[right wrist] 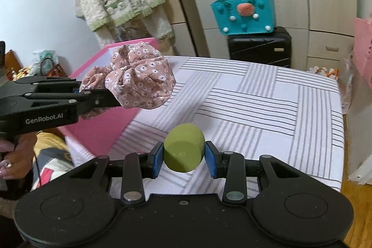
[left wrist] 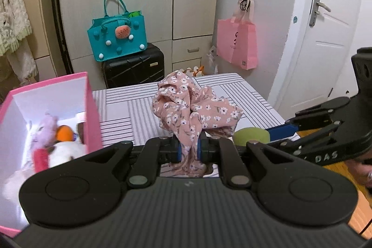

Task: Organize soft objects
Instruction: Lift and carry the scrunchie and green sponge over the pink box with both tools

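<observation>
Carrying both last soft things toward the box.
Left gripper (left wrist: 188,147) is clamped on the floral cloth (left wrist: 195,106), right gripper (right wrist: 184,158) on the green ball (right wrist: 183,148); to the left, the pink box (left wrist: 89,106) already holds plush toys (left wrist: 46,131). Only these two seem left.

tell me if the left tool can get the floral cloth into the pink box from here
Probably yes. The left tool grips the floral cloth, the pink box sits just to its left, open-topped, and nothing stands between them.
</observation>
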### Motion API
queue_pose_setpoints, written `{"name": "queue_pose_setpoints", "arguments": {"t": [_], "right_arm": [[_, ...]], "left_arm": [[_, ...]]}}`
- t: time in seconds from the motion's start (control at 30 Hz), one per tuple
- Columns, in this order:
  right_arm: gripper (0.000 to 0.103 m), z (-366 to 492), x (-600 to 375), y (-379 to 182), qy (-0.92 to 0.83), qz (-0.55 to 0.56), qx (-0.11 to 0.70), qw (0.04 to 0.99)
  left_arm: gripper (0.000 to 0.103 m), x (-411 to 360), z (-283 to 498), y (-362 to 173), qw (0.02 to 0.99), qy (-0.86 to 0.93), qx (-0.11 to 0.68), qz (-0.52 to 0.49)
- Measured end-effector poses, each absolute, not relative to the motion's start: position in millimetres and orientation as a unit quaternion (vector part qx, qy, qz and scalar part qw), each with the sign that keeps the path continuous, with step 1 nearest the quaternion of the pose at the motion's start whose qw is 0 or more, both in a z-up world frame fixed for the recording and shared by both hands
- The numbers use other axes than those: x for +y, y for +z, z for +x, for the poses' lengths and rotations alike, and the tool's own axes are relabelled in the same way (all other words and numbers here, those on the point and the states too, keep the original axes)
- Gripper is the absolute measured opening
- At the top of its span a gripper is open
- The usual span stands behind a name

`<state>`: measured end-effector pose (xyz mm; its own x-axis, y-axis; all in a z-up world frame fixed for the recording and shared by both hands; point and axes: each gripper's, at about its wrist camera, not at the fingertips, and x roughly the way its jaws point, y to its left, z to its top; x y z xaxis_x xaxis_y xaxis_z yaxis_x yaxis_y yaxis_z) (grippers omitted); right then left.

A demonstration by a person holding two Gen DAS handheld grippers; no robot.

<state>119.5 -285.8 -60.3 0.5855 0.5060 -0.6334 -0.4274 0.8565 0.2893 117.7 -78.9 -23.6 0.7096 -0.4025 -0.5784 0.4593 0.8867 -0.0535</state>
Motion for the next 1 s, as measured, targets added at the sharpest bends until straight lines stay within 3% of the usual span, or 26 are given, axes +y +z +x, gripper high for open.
{"name": "queue_pose_setpoints", "arguments": {"t": [0.67,1.0], "right_arm": [[0.043,116.6,-178.4,9.2,0.345,-0.001,0.341,0.874],[0.043,154.7,-118.3,15.4,0.352,-0.015,0.315,0.881]], "left_arm": [[0.011,69.7,94.3,37.0,0.933,-0.207,0.287,0.06],[0.011,113.7,144.3,-0.3,0.94,-0.129,0.304,0.081]]}}
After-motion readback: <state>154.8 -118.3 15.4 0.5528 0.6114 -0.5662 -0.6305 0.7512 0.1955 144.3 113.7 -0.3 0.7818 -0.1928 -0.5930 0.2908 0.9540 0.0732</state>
